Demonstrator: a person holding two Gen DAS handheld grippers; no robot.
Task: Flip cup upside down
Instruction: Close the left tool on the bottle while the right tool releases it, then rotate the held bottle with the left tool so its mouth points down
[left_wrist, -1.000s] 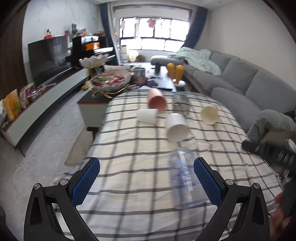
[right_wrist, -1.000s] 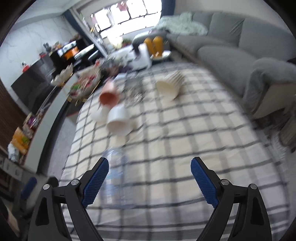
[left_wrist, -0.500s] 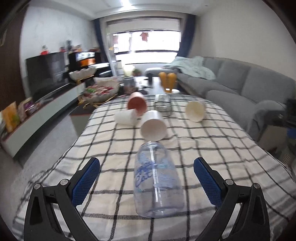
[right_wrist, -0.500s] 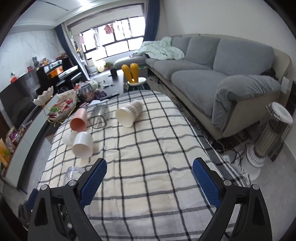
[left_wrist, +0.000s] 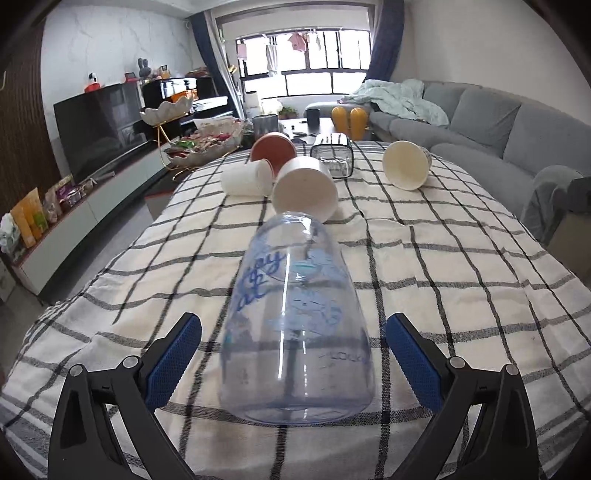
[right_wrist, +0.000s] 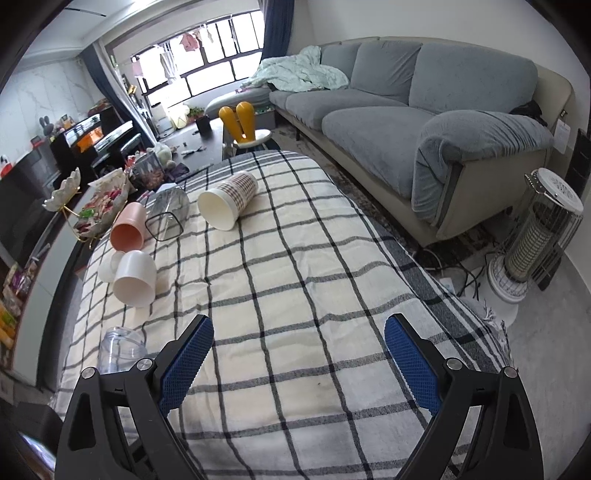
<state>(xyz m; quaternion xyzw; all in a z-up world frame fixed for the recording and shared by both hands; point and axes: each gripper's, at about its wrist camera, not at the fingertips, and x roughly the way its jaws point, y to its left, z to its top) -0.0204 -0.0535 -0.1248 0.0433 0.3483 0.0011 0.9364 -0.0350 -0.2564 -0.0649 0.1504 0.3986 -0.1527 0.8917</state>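
Clear plastic, printed with blue lettering, the cup (left_wrist: 295, 332) lies on its side on the checked tablecloth (left_wrist: 443, 280), its wide mouth toward the camera and its base pointing away, framed between the spread jaws of the left gripper (left_wrist: 293, 360). Neither blue pad (left_wrist: 173, 358) touches it; both stand just beside its walls, so the tongs are released and the approach looks like the step in hand, the grasp not yet made. The next move, by this reading, calls for closing squarely on the smooth, tapering body, then lifting and turning the wrist until the rim faces down on the cloth; a light, slick cup of this kind could slip or roll if pinched off-centre. The right gripper (right_wrist: 297, 354) hangs over bare cloth, jaws wide and holding nothing, with the same cup (right_wrist: 120, 349) just beyond its left finger. Farther along the table lie a white cup (left_wrist: 306, 192), a smaller white cup (left_wrist: 245, 179), a pink cup (left_wrist: 273, 149), a glass container (left_wrist: 332, 157) and a cream paper cup (left_wrist: 404, 164), all on their sides. Beyond them stands the grey sofa (right_wrist: 406, 110).
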